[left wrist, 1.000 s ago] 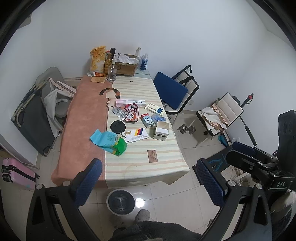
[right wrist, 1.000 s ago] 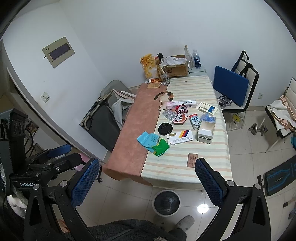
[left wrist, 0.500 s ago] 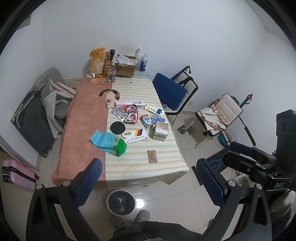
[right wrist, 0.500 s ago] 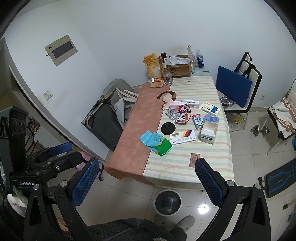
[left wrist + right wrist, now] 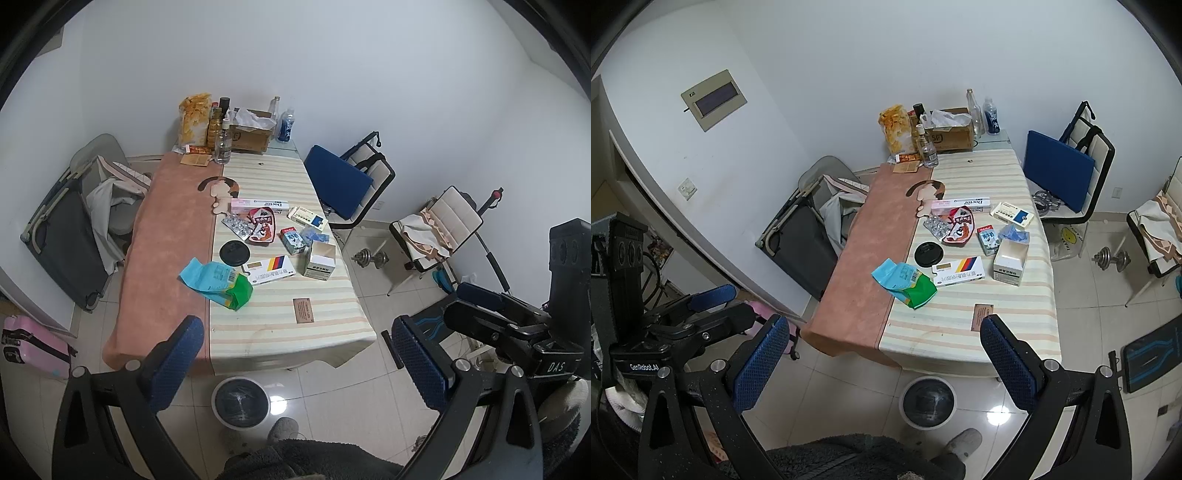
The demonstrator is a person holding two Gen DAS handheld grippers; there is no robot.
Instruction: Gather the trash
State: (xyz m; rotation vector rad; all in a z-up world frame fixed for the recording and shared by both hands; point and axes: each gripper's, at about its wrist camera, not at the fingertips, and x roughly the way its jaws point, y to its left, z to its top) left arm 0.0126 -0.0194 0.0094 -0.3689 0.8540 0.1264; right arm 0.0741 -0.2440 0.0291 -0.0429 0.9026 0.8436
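Note:
Litter is strewn over the striped table (image 5: 280,177): a blue-green packet (image 5: 218,282), a black lid (image 5: 233,253), a striped medicine box (image 5: 271,271), an open white box (image 5: 320,260), a red wrapper (image 5: 263,229) and a blister pack (image 5: 238,227). On the floor by the table's near end stands a round bin (image 5: 240,402), also in the right wrist view as the bin (image 5: 929,402). My left gripper (image 5: 297,363) hangs open, high above the bin and short of the table. My right gripper (image 5: 884,365) is open too and holds nothing.
A blue-cushioned chair (image 5: 341,181), a cream chair (image 5: 439,229) and a dumbbell (image 5: 369,256) lie right of the table. A folded grey cot (image 5: 62,229) and a pink suitcase (image 5: 31,349) are left. A cardboard box (image 5: 249,133) and bottles crowd the far end.
The table has slid slightly to the right in the right wrist view. Both grippers stay open, and nothing on the table has moved.

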